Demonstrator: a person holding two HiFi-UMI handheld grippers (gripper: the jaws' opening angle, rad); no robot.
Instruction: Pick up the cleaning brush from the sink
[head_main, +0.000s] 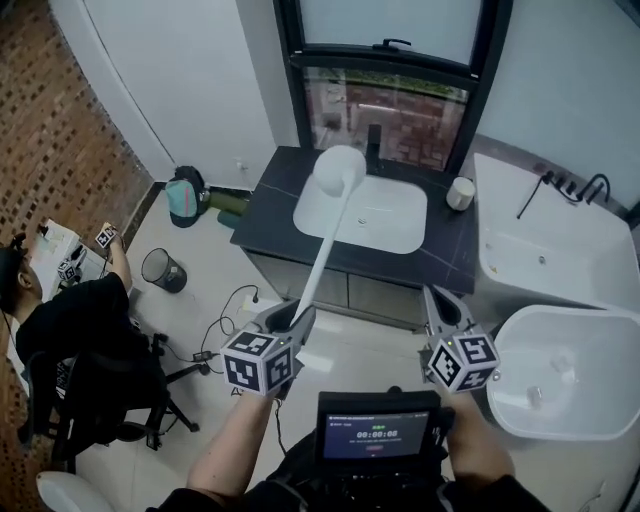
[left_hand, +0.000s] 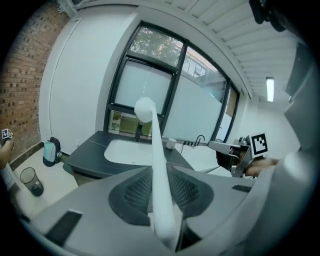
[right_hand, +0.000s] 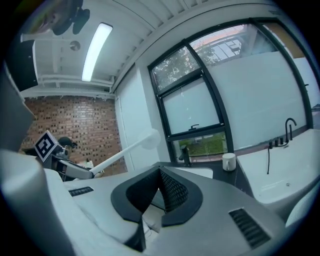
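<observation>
The cleaning brush (head_main: 324, 250) is a long white stick with a round white head. It is in the air, and its head hangs over the back left rim of the white sink (head_main: 398, 238). My left gripper (head_main: 294, 320) is shut on the lower end of the handle. In the left gripper view the brush (left_hand: 157, 150) runs up between the pads. My right gripper (head_main: 441, 306) is to the right, its jaws together and nothing in them. The right gripper view shows the brush (right_hand: 124, 151) off to its left.
A dark counter (head_main: 272, 205) holds the sink, a black tap (head_main: 373, 140) and a white cup (head_main: 460, 193). A bathtub (head_main: 560, 245) and a white bowl (head_main: 575, 365) stand at the right. A person (head_main: 75, 335) sits at the left near a bin (head_main: 163, 270).
</observation>
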